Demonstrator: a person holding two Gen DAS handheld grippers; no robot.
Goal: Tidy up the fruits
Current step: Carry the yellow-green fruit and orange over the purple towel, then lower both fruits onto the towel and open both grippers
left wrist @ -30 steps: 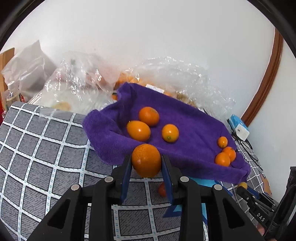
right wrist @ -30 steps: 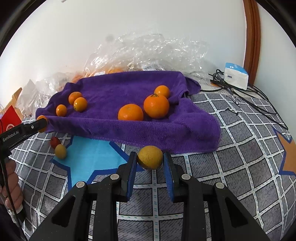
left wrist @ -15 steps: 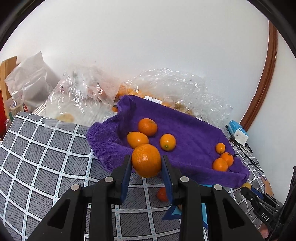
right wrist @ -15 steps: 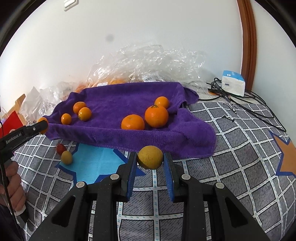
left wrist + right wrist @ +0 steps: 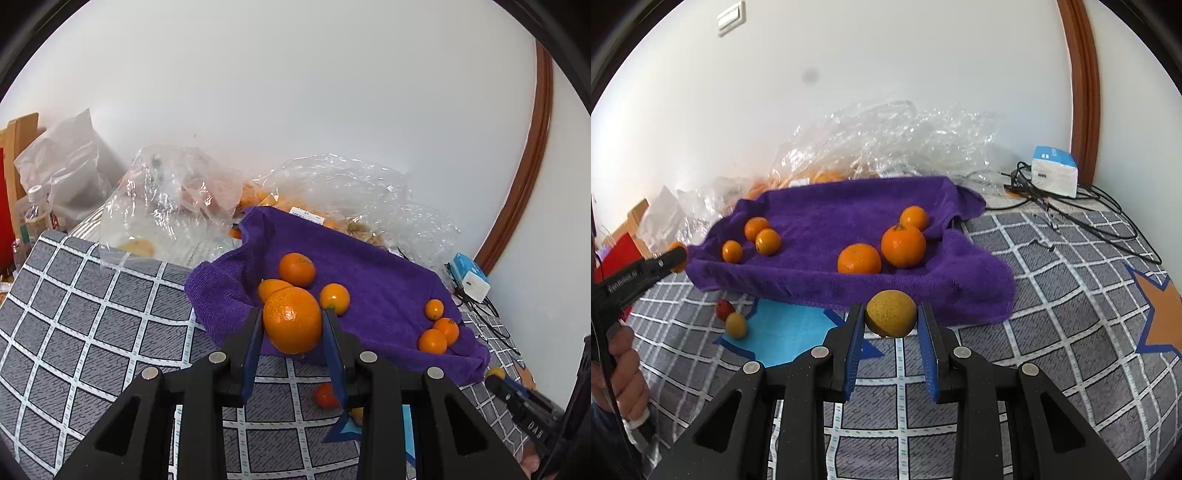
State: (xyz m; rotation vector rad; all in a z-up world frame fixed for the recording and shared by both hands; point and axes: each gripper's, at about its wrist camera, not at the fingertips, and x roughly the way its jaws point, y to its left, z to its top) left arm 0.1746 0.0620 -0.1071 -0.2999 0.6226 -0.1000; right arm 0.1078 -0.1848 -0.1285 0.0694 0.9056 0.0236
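Both fruits are climbing: over the last second the left gripper (image 5: 292, 321) has carried its orange (image 5: 292, 320) higher and back from the purple towel (image 5: 373, 266), so more wall now fills its view, and the right gripper (image 5: 891, 318) has lifted its yellow fruit (image 5: 891, 313) the same way, the towel sliding lower and further off. Each gripper is closed snugly on its fruit, blue pads pressed to either side, neither fruit touching anything below. My read is that both picks are done and the carry has begun; where they'll be set down I can't tell. On the towel sit two groups, three larger oranges (image 5: 903, 245) at one end and three small ones (image 5: 767, 241) at the other, which looks like sorting by size. A small red fruit (image 5: 724, 309) and a small yellow one (image 5: 736, 325) are loose on the bed's grey checked cover (image 5: 1052, 295), just in front of the towel, by a blue star patch (image 5: 790, 325). Behind: crumpled clear bags (image 5: 886, 140), some with fruit inside, a white wall, a blue-and-white box (image 5: 1053, 175) with black cables, a brown door frame (image 5: 1082, 81).
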